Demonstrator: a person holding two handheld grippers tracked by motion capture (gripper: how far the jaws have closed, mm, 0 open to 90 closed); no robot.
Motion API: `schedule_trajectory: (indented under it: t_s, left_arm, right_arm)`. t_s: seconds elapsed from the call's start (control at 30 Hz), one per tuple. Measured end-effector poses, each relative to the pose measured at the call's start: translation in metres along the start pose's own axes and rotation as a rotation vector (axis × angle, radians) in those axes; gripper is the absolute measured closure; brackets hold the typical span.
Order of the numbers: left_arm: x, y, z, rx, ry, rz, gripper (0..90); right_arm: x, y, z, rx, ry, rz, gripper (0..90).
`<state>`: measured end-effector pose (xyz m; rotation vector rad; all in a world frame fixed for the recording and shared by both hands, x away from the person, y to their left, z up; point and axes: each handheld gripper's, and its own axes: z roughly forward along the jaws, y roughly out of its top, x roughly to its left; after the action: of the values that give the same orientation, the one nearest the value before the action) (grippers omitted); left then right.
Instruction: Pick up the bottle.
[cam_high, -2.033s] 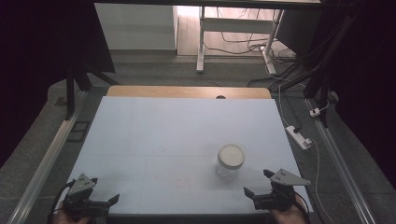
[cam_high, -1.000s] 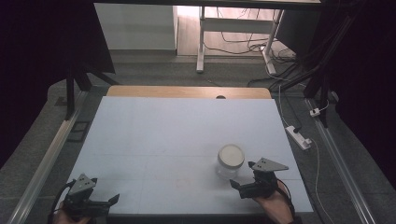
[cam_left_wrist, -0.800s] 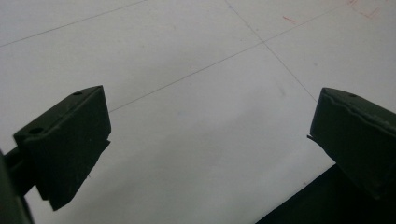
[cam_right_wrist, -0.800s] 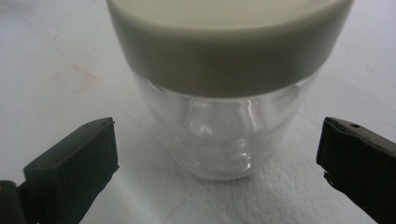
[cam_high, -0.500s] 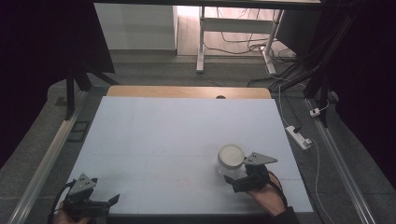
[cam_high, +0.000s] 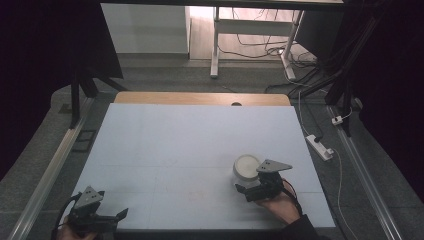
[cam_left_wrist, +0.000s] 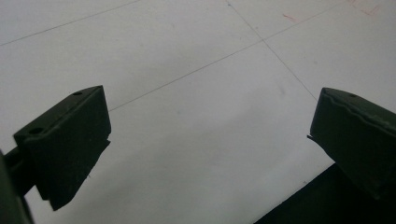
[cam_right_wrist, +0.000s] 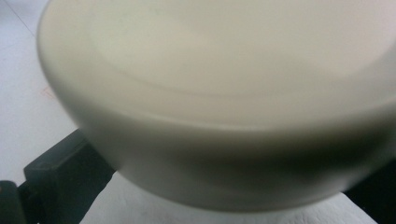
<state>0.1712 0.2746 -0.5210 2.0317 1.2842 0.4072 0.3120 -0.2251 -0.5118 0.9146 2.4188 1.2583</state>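
Observation:
A jar with a cream-white lid (cam_high: 246, 166) stands on the pale table (cam_high: 185, 135), right of centre and toward the front. My right gripper (cam_high: 248, 190), held in a hand, sits just in front of the jar, touching or nearly touching it. In the right gripper view the lid (cam_right_wrist: 224, 93) looms very close above the jaws. One black finger (cam_right_wrist: 60, 182) shows low at the left, and the jaws stand wide apart, open. My left gripper (cam_high: 117, 216) rests at the table's front left corner, open (cam_left_wrist: 205, 140) over bare table.
A wooden strip (cam_high: 200, 98) runs along the table's far edge. A white power strip (cam_high: 320, 146) and cables lie on the floor to the right. Metal rails (cam_high: 50, 170) flank the table. A dark edge (cam_left_wrist: 327, 200) marks the table's front.
My right gripper has moved from the front right corner leftward and forward up to the jar. The left gripper and the jar have stayed put.

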Motion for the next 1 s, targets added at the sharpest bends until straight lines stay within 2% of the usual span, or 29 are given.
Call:
schedule_trajectory:
  t_s: [0.27,0.77,1.0]
  left_arm:
    - [-0.0003,0.0,0.0002,0.002,-0.001,0.002,0.0]
    - [-0.0002,0.0005,0.0006,0.009,0.0,0.006,0.0]
    - [-0.0004,0.0005,0.0007,0.008,0.001,0.008,0.0]
  right_arm:
    - [-0.0041,-0.0032,0.0016,-0.03,0.008,-0.002,4.2]
    - [-0.0074,-0.0032,0.0063,-0.049,0.03,-0.032,3.8]
    - [-0.0042,-0.0018,0.0058,-0.05,0.009,-0.056,5.6]
